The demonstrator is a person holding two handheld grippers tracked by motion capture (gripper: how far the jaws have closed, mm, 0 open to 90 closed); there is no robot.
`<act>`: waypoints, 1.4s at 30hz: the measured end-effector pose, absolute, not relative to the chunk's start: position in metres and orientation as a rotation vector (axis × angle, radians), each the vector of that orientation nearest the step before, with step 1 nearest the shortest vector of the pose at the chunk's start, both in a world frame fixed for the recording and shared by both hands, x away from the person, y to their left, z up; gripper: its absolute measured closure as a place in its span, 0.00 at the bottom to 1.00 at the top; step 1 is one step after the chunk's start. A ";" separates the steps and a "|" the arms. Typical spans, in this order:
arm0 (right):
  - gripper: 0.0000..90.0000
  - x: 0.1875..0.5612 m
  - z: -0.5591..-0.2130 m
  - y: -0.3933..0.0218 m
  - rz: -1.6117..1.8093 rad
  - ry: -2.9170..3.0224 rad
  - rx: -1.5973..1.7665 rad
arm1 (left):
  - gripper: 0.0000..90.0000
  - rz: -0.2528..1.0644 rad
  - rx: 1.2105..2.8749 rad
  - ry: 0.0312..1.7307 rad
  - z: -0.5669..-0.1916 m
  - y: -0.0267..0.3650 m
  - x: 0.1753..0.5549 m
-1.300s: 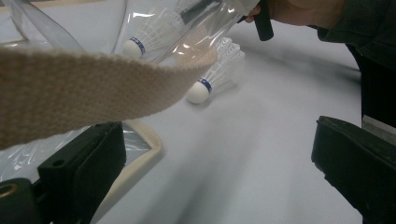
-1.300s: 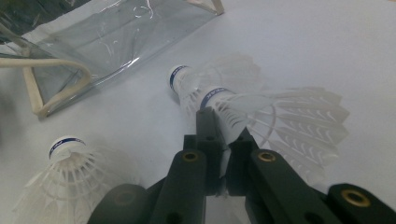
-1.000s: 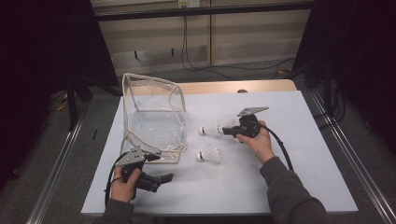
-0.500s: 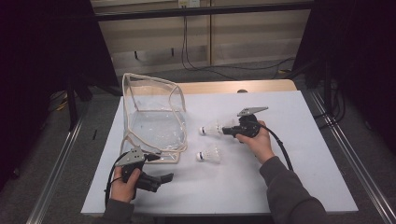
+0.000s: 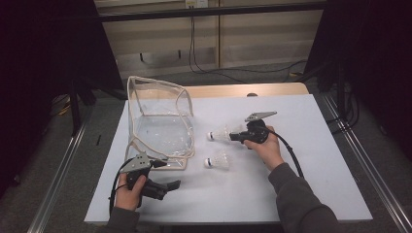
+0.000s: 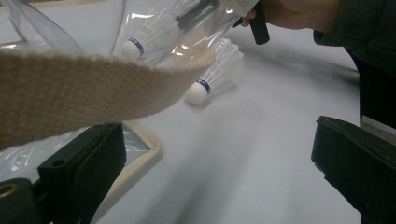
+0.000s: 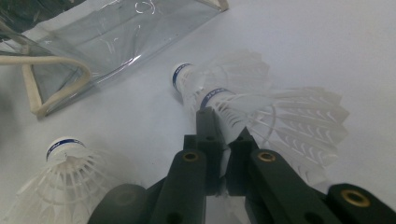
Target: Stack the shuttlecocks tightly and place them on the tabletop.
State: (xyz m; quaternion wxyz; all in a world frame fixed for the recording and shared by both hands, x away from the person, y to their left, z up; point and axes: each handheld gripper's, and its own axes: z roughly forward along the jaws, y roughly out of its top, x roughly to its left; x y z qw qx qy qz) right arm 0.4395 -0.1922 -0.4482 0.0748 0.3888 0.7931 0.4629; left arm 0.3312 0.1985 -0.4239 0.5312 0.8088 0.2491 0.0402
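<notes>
A clear plastic bag [image 5: 160, 121] with beige trim stands open on the white table [image 5: 316, 160]. My right gripper [image 5: 233, 137] is shut on the feather skirt of a white shuttlecock [image 5: 219, 135], cork pointing at the bag. In the right gripper view the jaws [image 7: 219, 126] pinch those feathers [image 7: 280, 116]. A second shuttlecock [image 5: 217, 161] lies loose on the table just in front of it. My left gripper [image 5: 170, 184] rests open near the bag's front corner. In the left gripper view the bag's beige strap [image 6: 79, 88] crosses above the left jaw, with nothing between the jaws.
The table's front edge lies close behind my left hand [image 5: 128, 191]. A wooden board [image 5: 272, 90] borders the table's far side. Metal rails [image 5: 362, 165] run along both sides on the floor. A cable [image 5: 291, 155] trails from the right gripper.
</notes>
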 end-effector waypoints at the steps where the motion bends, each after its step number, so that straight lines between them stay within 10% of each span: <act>1: 0.98 0.440 -0.448 -0.192 1.389 2.382 1.166 | 0.04 0.096 1.932 0.594 -0.424 0.199 0.331; 33: 0.97 0.447 -0.452 -0.178 1.411 2.391 1.144 | 0.04 0.089 1.942 0.596 -0.425 0.197 0.332; 42: 0.83 0.446 -0.455 -0.178 1.332 2.403 1.171 | 0.04 0.089 1.941 0.596 -0.425 0.197 0.332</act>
